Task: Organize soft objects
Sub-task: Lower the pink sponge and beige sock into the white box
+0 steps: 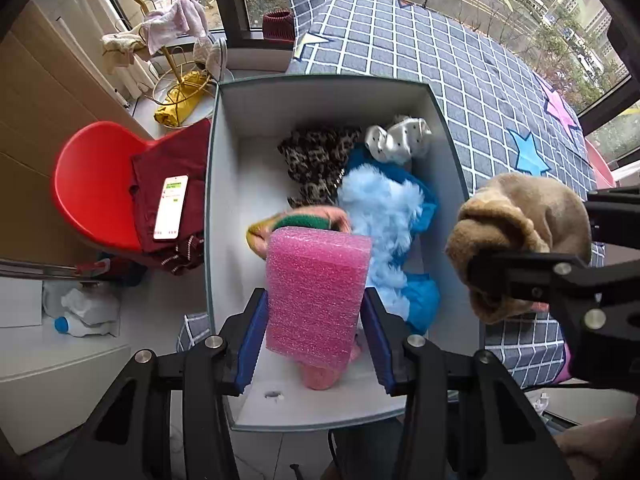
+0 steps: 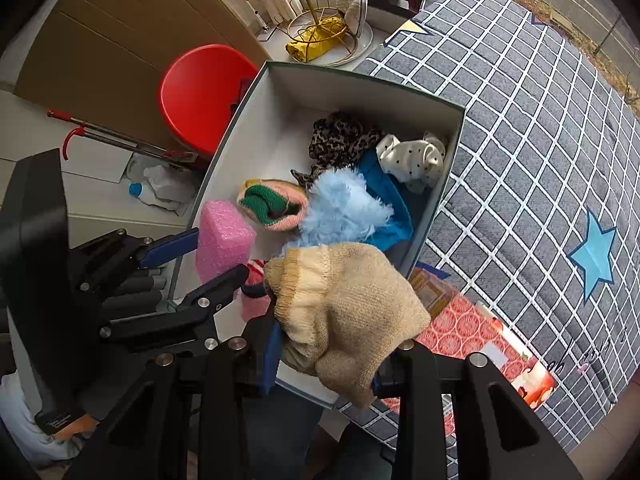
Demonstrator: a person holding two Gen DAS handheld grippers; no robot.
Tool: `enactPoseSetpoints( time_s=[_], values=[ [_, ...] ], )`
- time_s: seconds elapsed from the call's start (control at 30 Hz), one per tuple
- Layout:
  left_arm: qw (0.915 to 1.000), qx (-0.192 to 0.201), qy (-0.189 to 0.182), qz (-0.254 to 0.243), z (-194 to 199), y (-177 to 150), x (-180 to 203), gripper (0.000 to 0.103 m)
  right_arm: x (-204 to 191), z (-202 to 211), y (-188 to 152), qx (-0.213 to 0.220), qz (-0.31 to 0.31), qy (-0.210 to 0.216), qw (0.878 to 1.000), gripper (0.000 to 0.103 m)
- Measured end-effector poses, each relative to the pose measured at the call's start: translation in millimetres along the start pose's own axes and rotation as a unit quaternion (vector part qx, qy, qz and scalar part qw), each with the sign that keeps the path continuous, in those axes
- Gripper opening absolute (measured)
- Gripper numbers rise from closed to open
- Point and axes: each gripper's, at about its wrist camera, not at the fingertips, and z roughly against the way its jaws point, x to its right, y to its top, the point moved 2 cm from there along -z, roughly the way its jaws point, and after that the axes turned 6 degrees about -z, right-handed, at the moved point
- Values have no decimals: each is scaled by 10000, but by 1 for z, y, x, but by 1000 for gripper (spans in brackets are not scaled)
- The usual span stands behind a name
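Note:
My left gripper points straight down over the open white box and is shut on a pink foam block, its blue pads pressing both sides. The right wrist view shows the same left gripper and pink foam block at the box's near left wall. My right gripper is shut on a tan knitted sock, held above the box's near right corner; the right gripper with the tan sock also shows in the left wrist view.
Inside the box lie a leopard-print cloth, a white dotted cloth, a light blue fluffy piece, and a pink-green knitted sock. A grey checked quilt lies to the right, a red chair with a phone to the left.

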Motion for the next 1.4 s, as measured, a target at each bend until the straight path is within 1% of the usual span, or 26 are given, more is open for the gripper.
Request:
enactPoseSetpoints(
  time_s=[0.17,0.37,0.63,1.07,1.4],
  values=[
    [10000,47,49,57,0,14,-7,51,1,1,14,58,-50,-7,10000,34],
    [9999,-32,71,112,-7,28,-15,51,1,2,28,131,-112,-60,9998,34],
    [9998,-51,54,171,-14,41,-22,51,4,-1,38,206,-258,-183,9993,34],
    [9999,-114,-17,70,-29,56,-20,51,10,-12,48,77,-323,-377,9987,34],
    [9999,-118,-3,79,-33,63,-27,51,8,-16,56,53,-315,-393,9987,34]
  ],
)
